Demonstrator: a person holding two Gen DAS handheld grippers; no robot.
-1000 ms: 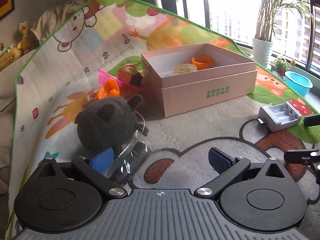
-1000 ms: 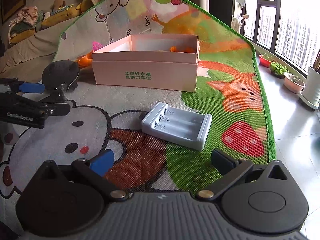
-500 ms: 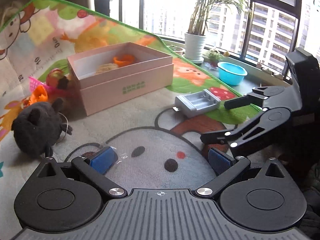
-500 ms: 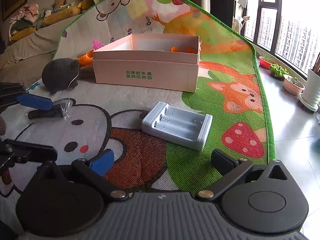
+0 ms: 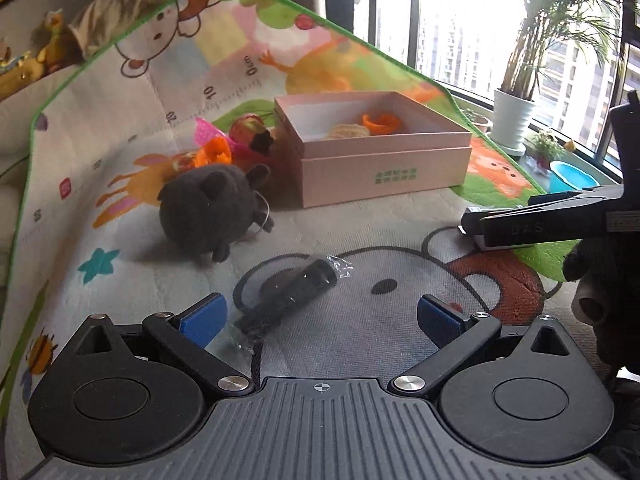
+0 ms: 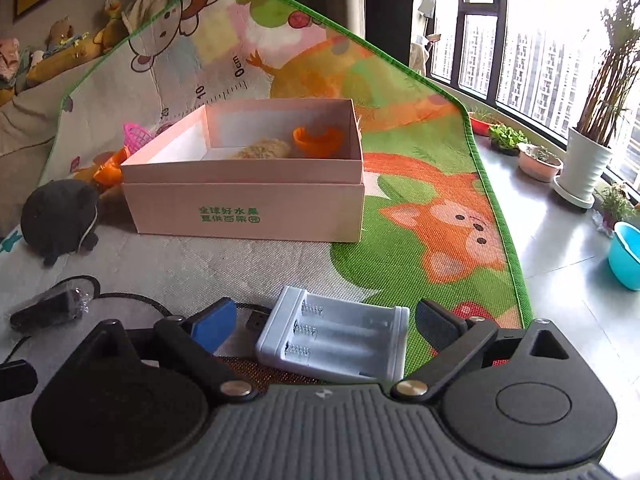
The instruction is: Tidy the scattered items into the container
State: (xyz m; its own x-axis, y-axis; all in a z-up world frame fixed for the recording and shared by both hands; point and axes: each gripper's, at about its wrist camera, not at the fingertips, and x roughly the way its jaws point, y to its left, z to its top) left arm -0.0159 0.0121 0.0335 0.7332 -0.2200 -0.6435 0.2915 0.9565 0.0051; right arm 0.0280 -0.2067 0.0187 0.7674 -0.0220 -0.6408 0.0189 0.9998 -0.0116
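Both jaws gape wide: right gripper (image 6: 322,322) straddling the battery charger (image 6: 334,338), left gripper (image 5: 320,316) over the bagged black thing (image 5: 292,292).

Play mat (image 5: 360,344): woven-textured surface, matt, printed cartoons, green stitched edge. Pink box (image 6: 248,204): matt cardboard, smooth, white inside. Dark plush toy (image 5: 208,208): fuzzy cloth. Black item in clear crinkly plastic wrap (image 5: 296,292), glossy highlights. Battery charger (image 6: 336,340): smooth pale grey plastic, metal springs. Left gripper (image 5: 320,314): matt black plastic, blue rubbery pads (image 5: 202,318), shiny metal pivot pins. Floor (image 6: 560,248): glossy tile.
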